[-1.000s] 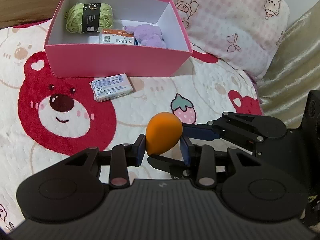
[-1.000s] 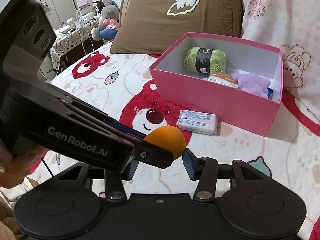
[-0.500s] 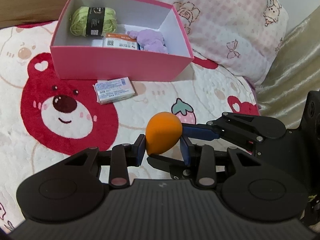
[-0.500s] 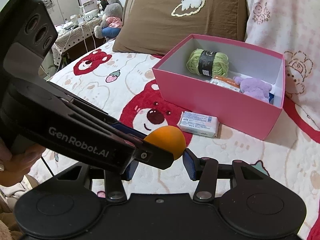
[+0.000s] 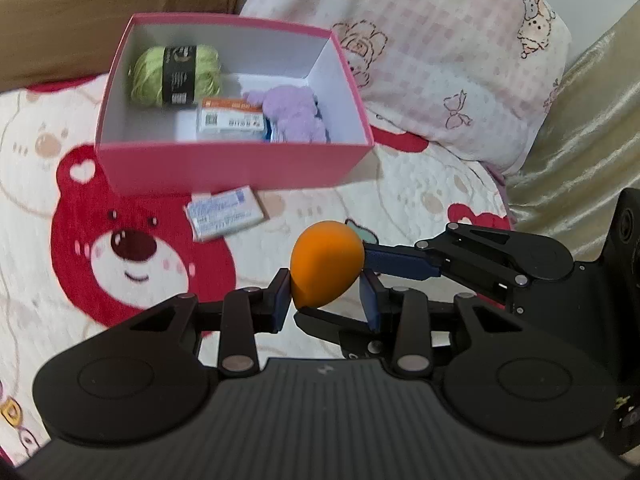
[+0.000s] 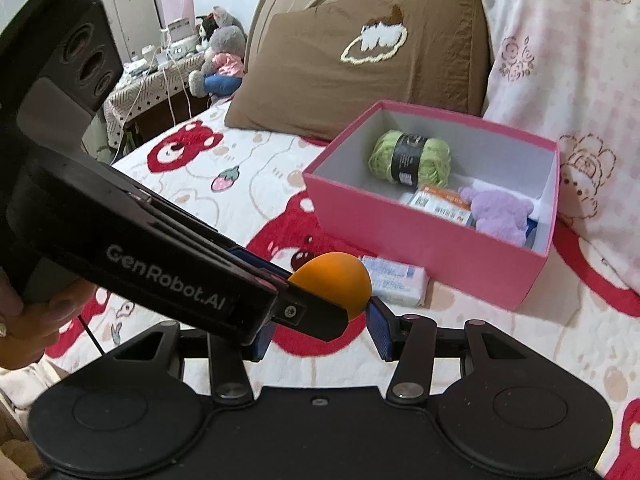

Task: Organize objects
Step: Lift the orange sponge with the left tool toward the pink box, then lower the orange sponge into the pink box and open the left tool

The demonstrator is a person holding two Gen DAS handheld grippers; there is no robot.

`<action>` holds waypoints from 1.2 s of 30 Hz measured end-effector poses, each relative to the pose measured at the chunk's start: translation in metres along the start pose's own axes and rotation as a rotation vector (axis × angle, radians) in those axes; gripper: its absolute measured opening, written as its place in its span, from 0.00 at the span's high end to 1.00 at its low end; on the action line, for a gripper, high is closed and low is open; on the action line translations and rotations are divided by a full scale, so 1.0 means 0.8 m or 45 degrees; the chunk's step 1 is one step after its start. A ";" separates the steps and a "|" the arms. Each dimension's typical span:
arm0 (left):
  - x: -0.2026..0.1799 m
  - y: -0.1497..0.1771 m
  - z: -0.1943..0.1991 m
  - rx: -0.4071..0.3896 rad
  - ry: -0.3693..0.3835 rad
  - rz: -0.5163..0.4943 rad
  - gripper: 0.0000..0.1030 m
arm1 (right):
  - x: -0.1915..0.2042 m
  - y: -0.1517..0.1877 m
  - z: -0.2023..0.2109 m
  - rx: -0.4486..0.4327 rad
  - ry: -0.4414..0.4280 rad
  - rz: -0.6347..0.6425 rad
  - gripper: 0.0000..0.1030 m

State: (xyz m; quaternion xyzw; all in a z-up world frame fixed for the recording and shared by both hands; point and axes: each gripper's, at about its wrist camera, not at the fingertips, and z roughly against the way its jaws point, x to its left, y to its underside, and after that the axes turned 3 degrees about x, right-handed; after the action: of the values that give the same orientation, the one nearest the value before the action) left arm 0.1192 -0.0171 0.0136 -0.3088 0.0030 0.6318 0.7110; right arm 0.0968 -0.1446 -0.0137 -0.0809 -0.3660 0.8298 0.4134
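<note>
An orange egg-shaped sponge [image 5: 326, 264] hangs above the bear-print bedcover. My left gripper [image 5: 324, 300] is shut on its narrow lower end. My right gripper [image 5: 332, 286] comes in from the right and is shut on the same sponge, one finger on its side and one under it. In the right wrist view the sponge [image 6: 332, 280] touches the right pad of my right gripper [image 6: 320, 332]; the left gripper [image 6: 304, 292] hides the other pad. Beyond stands an open pink box [image 5: 236, 168] holding green yarn [image 5: 176, 74], a packet [image 5: 230, 120] and a purple plush [image 5: 294, 114].
A flat white packet [image 5: 224, 218] lies on the cover just before the box. A brown pillow [image 6: 352, 68] and a pink checked pillow [image 5: 452, 60] lean behind it. Gold fabric [image 5: 580, 120] borders the right side. A person's hand [image 6: 24, 316] grips the left gripper's handle.
The box has slid lower in both views, and the left wrist view now looks deeper into it. The sponge has kept its place between both grippers.
</note>
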 end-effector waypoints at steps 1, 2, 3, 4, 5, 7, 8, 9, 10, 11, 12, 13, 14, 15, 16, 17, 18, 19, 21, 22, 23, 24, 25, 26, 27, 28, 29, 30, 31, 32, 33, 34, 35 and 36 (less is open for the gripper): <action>-0.001 -0.007 0.001 0.003 -0.001 -0.005 0.66 | -0.002 -0.004 0.001 -0.007 0.001 -0.006 0.47; -0.001 -0.014 0.002 0.008 -0.001 -0.007 0.66 | -0.004 -0.007 0.001 -0.013 0.003 -0.010 0.47; -0.002 -0.022 0.003 0.011 -0.004 -0.011 0.66 | -0.007 -0.012 0.002 -0.020 0.002 -0.016 0.47; -0.002 -0.029 0.005 0.011 -0.007 -0.010 0.66 | -0.009 -0.017 0.002 -0.026 0.002 -0.025 0.47; -0.001 -0.037 0.005 0.011 -0.009 -0.004 0.66 | -0.011 -0.023 0.002 -0.033 0.004 -0.033 0.47; 0.000 -0.053 0.005 0.008 -0.020 -0.001 0.66 | -0.013 -0.036 0.000 -0.051 0.017 -0.042 0.47; 0.001 -0.060 0.005 0.006 -0.025 0.002 0.66 | -0.014 -0.043 -0.002 -0.058 0.024 -0.041 0.47; 0.002 -0.067 0.005 0.005 -0.029 0.002 0.66 | -0.015 -0.049 -0.003 -0.064 0.029 -0.042 0.47; 0.003 -0.076 0.004 0.004 -0.039 0.001 0.66 | -0.017 -0.055 -0.005 -0.068 0.032 -0.048 0.47; 0.005 -0.084 0.002 0.004 -0.047 0.006 0.66 | -0.020 -0.063 -0.008 -0.067 0.033 -0.057 0.47; 0.007 -0.093 0.000 0.003 -0.051 0.007 0.66 | -0.023 -0.071 -0.013 -0.066 0.033 -0.064 0.47; 0.010 -0.104 -0.005 0.001 -0.055 0.010 0.66 | -0.028 -0.077 -0.016 -0.063 0.035 -0.071 0.47; 0.013 -0.112 -0.010 0.003 -0.051 0.021 0.66 | -0.033 -0.085 -0.022 -0.055 0.040 -0.083 0.47; 0.017 -0.120 -0.016 -0.001 -0.045 0.038 0.66 | -0.039 -0.093 -0.027 -0.044 0.046 -0.093 0.47; 0.021 -0.129 -0.023 -0.008 -0.039 0.050 0.66 | -0.044 -0.100 -0.033 -0.032 0.058 -0.094 0.47; 0.026 -0.137 -0.029 -0.017 -0.038 0.061 0.66 | -0.050 -0.108 -0.040 -0.022 0.072 -0.090 0.47; 0.032 -0.144 -0.035 -0.026 -0.030 0.085 0.66 | -0.056 -0.116 -0.047 -0.014 0.081 -0.087 0.47; 0.037 -0.153 -0.043 -0.034 -0.025 0.092 0.66 | -0.063 -0.123 -0.055 -0.005 0.086 -0.082 0.47; 0.047 -0.168 -0.058 -0.048 -0.019 0.124 0.66 | -0.076 -0.137 -0.071 0.012 0.099 -0.079 0.47; 0.053 -0.177 -0.065 -0.051 -0.017 0.135 0.66 | -0.082 -0.144 -0.079 0.019 0.103 -0.075 0.47; 0.058 -0.184 -0.072 -0.051 -0.017 0.145 0.66 | -0.089 -0.149 -0.086 0.025 0.110 -0.077 0.47; 0.064 -0.190 -0.079 -0.057 -0.014 0.163 0.66 | -0.097 -0.154 -0.095 0.033 0.109 -0.089 0.47; 0.066 -0.198 -0.086 -0.062 -0.016 0.149 0.66 | -0.104 -0.158 -0.103 0.036 0.107 -0.098 0.47; 0.068 -0.205 -0.092 -0.060 -0.022 0.133 0.66 | -0.110 -0.162 -0.109 0.031 0.110 -0.105 0.47; 0.072 -0.211 -0.099 -0.056 -0.020 0.153 0.66 | -0.116 -0.166 -0.116 0.029 0.116 -0.107 0.47; 0.076 -0.216 -0.106 -0.048 -0.022 0.165 0.66 | -0.121 -0.168 -0.122 0.031 0.121 -0.103 0.47; 0.078 -0.220 -0.113 -0.048 -0.028 0.160 0.65 | -0.127 -0.171 -0.127 0.041 0.118 -0.105 0.47; 0.080 -0.224 -0.118 -0.058 -0.032 0.167 0.65 | -0.133 -0.174 -0.135 0.058 0.117 -0.107 0.47; 0.081 -0.228 -0.124 -0.058 -0.043 0.158 0.65 | -0.138 -0.177 -0.140 0.060 0.123 -0.107 0.47; 0.083 -0.233 -0.131 -0.051 -0.052 0.149 0.65 | -0.142 -0.179 -0.145 0.062 0.129 -0.108 0.47; 0.086 -0.235 -0.136 -0.053 -0.052 0.150 0.65 | -0.145 -0.182 -0.151 0.073 0.136 -0.101 0.47; 0.088 -0.239 -0.143 -0.049 -0.050 0.133 0.65 | -0.148 -0.184 -0.157 0.082 0.144 -0.094 0.47; 0.090 -0.241 -0.149 -0.048 -0.050 0.112 0.65 | -0.152 -0.186 -0.162 0.091 0.151 -0.093 0.47; 0.095 -0.243 -0.154 -0.064 -0.038 0.120 0.64 | -0.155 -0.188 -0.169 0.107 0.160 -0.085 0.47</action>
State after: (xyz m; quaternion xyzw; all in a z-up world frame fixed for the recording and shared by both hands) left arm 0.3573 -0.0059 -0.0316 -0.3165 -0.0089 0.6690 0.6725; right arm 0.3300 -0.1056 -0.0305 -0.1030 -0.3066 0.8236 0.4659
